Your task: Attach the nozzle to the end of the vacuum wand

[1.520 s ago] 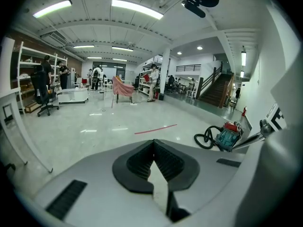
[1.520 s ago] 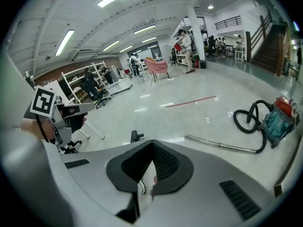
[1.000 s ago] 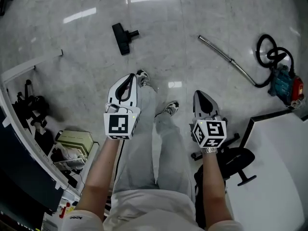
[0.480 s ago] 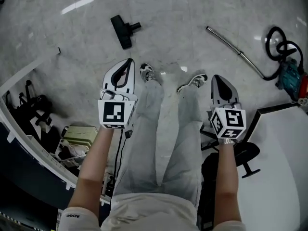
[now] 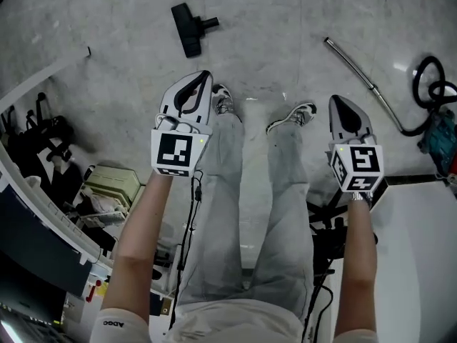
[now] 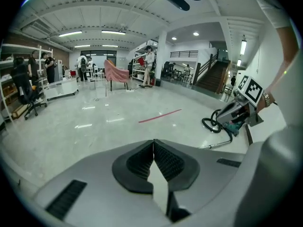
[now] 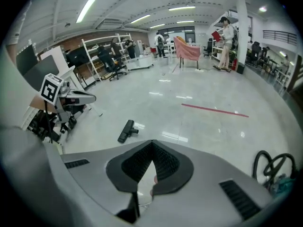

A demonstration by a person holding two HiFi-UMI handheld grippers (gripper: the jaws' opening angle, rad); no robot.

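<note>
The black floor nozzle point(image 5: 190, 28) lies on the pale floor ahead of me, to the left; it also shows in the right gripper view as the nozzle point(image 7: 127, 130). The silver vacuum wand point(image 5: 360, 76) lies farther right, its hose running to a teal vacuum body point(image 5: 440, 134); a short piece of the wand point(image 6: 215, 145) shows in the left gripper view. My left gripper point(image 5: 205, 75) is shut and empty, well short of the nozzle. My right gripper point(image 5: 335, 100) is shut and empty too, a little short of the wand. Both hang above the floor.
The person's legs and shoes point(image 5: 224, 103) stand between the grippers. White shelving with cluttered gear point(image 5: 43, 156) runs along the left. A black chair base point(image 5: 335, 227) and a white table point(image 5: 421, 263) sit at the right. People and racks stand far off in the hall.
The view has moved forward: the nozzle and wand lie closer. Both grippers have come down and spread apart, the right one shifting toward the wand. The jaws have stayed shut.
</note>
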